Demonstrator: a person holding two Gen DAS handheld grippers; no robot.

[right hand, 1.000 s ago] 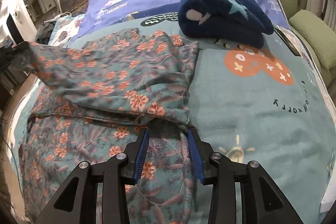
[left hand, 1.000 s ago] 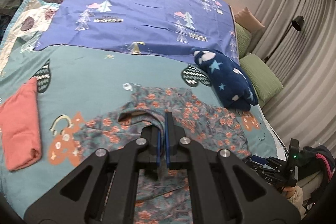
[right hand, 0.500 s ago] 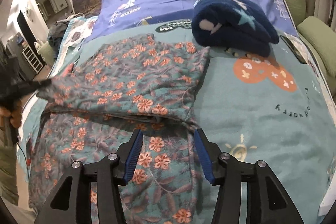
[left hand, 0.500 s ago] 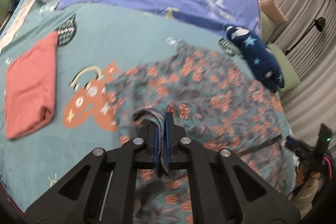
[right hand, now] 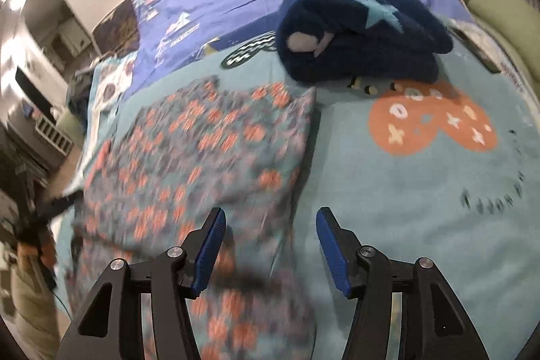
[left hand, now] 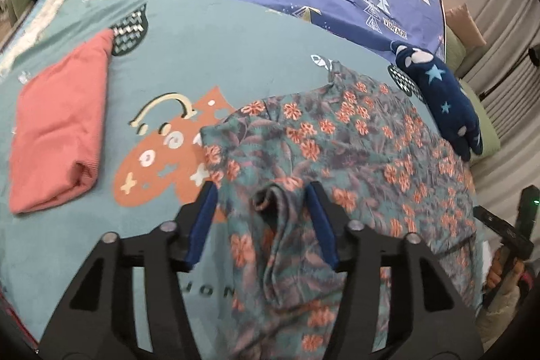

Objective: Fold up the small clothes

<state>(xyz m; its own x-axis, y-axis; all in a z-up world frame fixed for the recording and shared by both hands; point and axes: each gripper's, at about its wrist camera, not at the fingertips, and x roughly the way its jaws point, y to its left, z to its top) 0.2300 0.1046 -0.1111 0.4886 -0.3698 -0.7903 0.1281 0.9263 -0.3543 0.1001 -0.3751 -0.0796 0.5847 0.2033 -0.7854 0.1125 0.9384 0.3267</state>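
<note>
On the teal blanket (left hand: 236,56) the floral garment (left hand: 354,150) now lies doubled over, released — the left gripper (left hand: 260,218), clamped on its edge a moment ago, stands apart like the right gripper (right hand: 270,245) — so this fold looks complete.

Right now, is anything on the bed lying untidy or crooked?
Yes. The floral garment is folded unevenly, with a raised pucker between the left gripper's open fingers. The pink cloth and navy star blanket look neatly folded.
</note>
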